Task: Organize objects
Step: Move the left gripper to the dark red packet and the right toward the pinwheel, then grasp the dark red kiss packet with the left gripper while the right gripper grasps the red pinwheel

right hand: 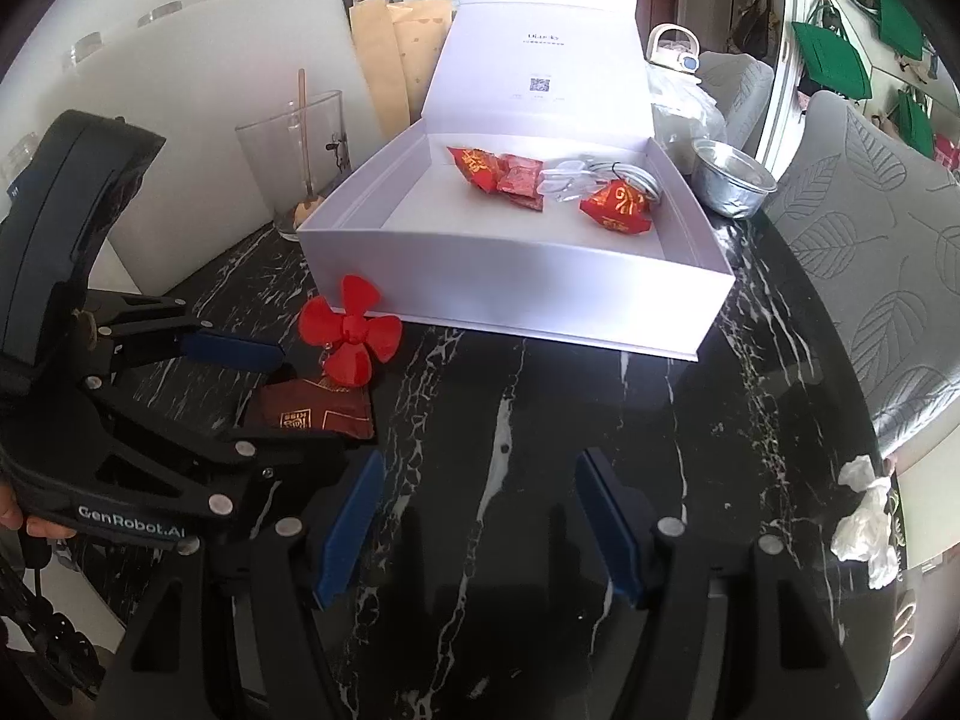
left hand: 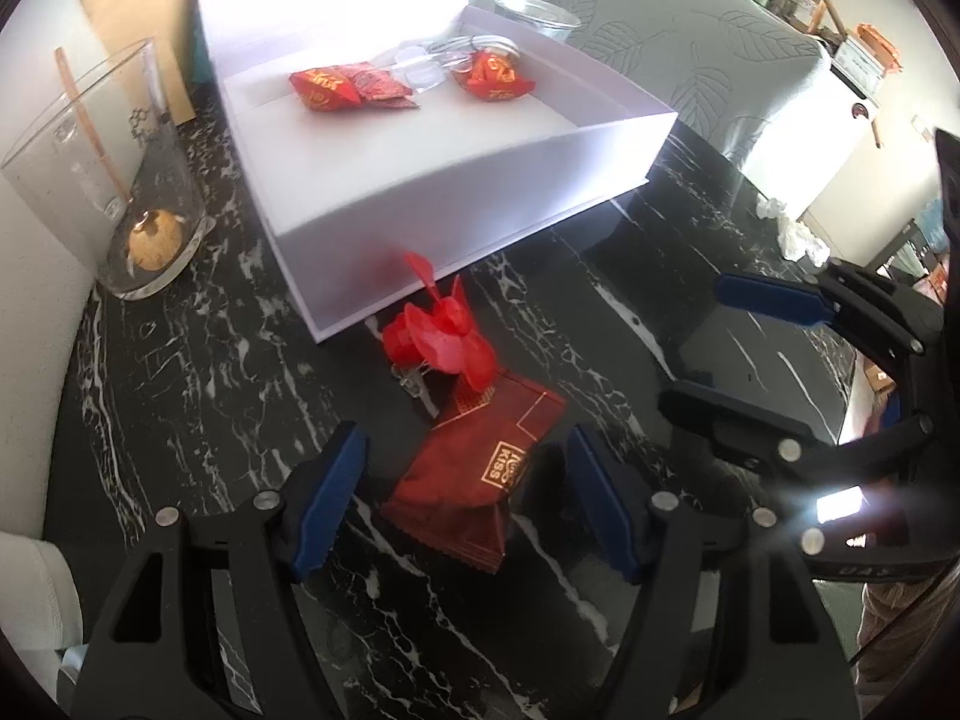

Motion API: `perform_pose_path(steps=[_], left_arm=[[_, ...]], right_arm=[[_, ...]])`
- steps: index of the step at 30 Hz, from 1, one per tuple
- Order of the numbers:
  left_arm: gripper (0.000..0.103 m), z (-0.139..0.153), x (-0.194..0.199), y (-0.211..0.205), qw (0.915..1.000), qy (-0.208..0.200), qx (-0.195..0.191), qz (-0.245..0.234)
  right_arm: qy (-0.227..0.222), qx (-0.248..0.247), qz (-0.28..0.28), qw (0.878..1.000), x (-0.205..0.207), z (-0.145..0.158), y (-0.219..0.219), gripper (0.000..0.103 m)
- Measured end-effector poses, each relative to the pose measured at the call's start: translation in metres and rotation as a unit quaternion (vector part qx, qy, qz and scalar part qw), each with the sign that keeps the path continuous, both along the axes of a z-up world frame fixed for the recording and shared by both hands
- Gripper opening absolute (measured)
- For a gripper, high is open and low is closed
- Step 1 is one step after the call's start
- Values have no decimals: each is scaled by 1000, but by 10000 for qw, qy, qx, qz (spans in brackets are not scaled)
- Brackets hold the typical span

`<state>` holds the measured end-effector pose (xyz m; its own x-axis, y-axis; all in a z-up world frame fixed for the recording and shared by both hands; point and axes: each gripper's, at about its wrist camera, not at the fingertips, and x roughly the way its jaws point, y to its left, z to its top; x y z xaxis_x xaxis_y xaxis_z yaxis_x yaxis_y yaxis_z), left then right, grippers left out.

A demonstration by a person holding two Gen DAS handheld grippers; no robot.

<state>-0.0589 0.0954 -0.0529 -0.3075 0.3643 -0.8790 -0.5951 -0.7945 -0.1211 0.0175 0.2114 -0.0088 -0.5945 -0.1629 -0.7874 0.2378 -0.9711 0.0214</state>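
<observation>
A dark red snack packet lies flat on the black marble table. My left gripper hangs over the packet, open, with the packet between its blue pads; a small gap shows on both sides. A red fan propeller rests just beyond the packet, against the front wall of the open white box. Inside the box lie red candy packets and clear plastic pieces. My right gripper is open over bare table to the right, with nothing between its fingers.
A glass vase holding a stick stands left of the box. A metal bowl sits at the box's right rear corner. Crumpled tissue lies by the table's right edge, beside a leaf-patterned chair.
</observation>
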Motion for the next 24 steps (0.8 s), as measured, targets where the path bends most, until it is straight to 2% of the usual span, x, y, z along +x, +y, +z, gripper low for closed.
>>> perform_pose_path(steps=[1,2,7,15,24], left_arm=[[54,0,1,0,10000,38,-17,-33],[49,1,2,1,9999,86,-59,-64],[37,1,9,-4,9991,276,-288,-174],[37,4,8,-39,9995,54,-205,238],[37,6,-1,-72,9976,-75,-84,682]], right_arm=[[-4,3,20,10000,-3,-1,-1,67],[-3,5,42,10000,-5,-1,-3,67],[-12,-58,198,9998,-20,-2,-13,67],[-63,-264,663,9974,-41,-8,-44,67],[-125,-216,1063,9940,-62,-17,-68,67]])
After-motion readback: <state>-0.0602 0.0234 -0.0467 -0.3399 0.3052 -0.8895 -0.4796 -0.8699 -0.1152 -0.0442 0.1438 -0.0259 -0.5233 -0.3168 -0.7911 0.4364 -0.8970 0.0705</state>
